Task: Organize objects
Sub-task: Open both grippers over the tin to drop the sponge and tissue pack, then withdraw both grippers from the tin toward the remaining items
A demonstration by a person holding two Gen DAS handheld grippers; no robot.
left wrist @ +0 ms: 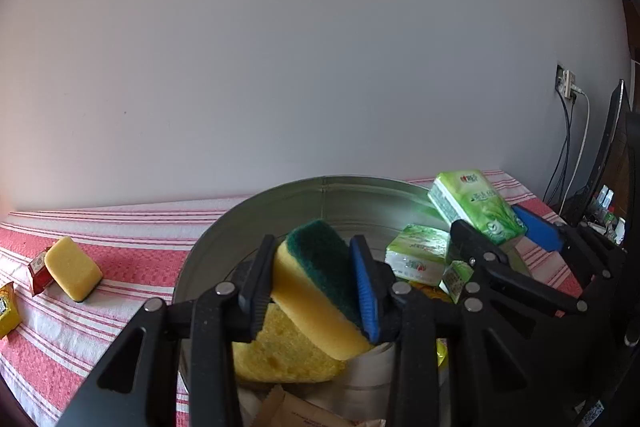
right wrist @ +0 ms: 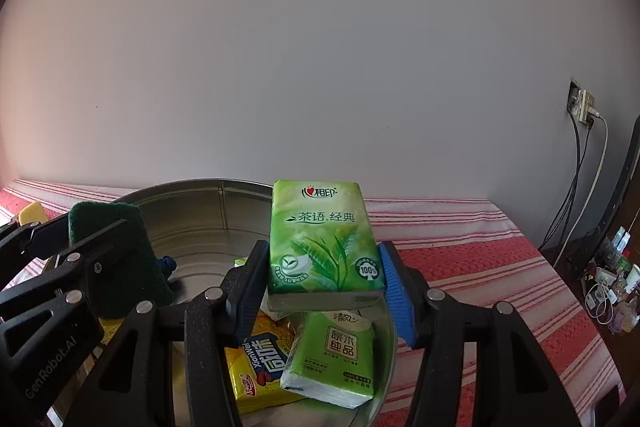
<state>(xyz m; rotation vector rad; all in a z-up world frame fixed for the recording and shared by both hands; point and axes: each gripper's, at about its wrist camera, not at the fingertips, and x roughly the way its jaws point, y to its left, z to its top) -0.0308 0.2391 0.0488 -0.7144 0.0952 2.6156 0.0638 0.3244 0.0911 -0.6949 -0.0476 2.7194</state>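
My left gripper (left wrist: 316,283) is shut on a yellow sponge with a green scouring side (left wrist: 320,287), held over the round metal tub (left wrist: 256,203). Another yellow sponge (left wrist: 280,351) lies in the tub below it. My right gripper (right wrist: 324,279) is shut on a green tissue pack (right wrist: 324,235), held above the tub (right wrist: 192,187). That gripper and its pack (left wrist: 476,205) also show in the left wrist view. In the tub lie a second green tissue pack (right wrist: 334,355) and a yellow packet (right wrist: 260,363).
The tub stands on a red and white striped cloth (left wrist: 132,247). On the cloth at the left lie a yellow sponge (left wrist: 72,267), a red packet (left wrist: 38,269) and a yellow packet (left wrist: 6,309). A wall socket with cables (right wrist: 582,105) is at the right.
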